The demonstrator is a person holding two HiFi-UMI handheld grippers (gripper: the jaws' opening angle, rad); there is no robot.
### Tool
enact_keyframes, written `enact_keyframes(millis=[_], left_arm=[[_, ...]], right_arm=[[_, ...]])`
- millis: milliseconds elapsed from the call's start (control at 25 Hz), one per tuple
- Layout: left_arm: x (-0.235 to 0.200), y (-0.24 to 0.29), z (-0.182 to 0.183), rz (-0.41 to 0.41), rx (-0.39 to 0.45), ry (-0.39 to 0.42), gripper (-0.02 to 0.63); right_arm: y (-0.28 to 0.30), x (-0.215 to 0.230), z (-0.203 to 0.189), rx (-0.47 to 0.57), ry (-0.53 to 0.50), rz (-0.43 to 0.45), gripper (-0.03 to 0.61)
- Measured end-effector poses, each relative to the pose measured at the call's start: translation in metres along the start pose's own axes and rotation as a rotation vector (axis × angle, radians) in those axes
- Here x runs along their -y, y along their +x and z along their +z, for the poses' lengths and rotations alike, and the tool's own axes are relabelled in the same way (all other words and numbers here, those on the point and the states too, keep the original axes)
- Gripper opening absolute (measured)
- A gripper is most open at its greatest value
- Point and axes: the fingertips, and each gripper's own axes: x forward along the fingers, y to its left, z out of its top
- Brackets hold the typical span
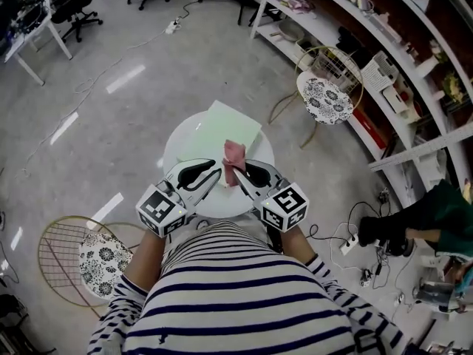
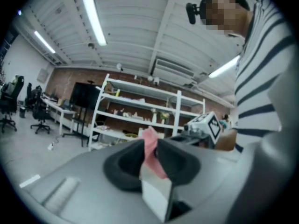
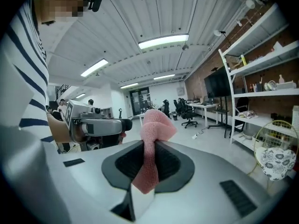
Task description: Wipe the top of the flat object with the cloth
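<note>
Soft, light and limp: a pink cloth (image 3: 152, 143) with a knit-like surface. Nothing to break, and little chance of slipping once pinched, but sure to fold and bunch rather than keep a shape. Best taken by a gathered edge or corner, with enough left free to lie flat for wiping.

At the left gripper (image 1: 216, 171): jaws closed on one end of the cloth, with a narrow pink strip squeezed between the pads and poking out past the tips. At the right gripper (image 1: 236, 174): jaws likewise clamped on the cloth, with a thicker fold standing up beyond the tips and a tail hanging on the near side of the pads.

From the head view: cloth bunched between the two sets of jaws, tips nearly meeting, held in the air close to the person's striped shirt. Below and beyond the jaws, well apart from the cloth: the pale green flat object (image 1: 229, 126), lying on the round white tabletop (image 1: 179, 145), not yet touched by the cloth. Probably too limp to push across that top without first being lowered, spread and lightly pressed.
</note>
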Motion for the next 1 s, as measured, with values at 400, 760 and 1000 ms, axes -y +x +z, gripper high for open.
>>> enact_keyframes(millis=[400,760,1000], left_arm=[[0.007,-0.016,0.005,0.031,0.025,-0.008,0.087],[0.009,-0.022,0.001,0.018,0.036,-0.022,0.087],[0.008,-0.013,-0.001,-0.007,0.023,-0.020,0.087]], right_arm=[[0.000,-0.016,0.021,0.027,-0.064,0.025,0.049],[0.002,-0.031,0.021,0.008,-0.132,0.020,0.049],[0.000,-0.025,0.021,0.010,-0.131,0.000,0.049]])
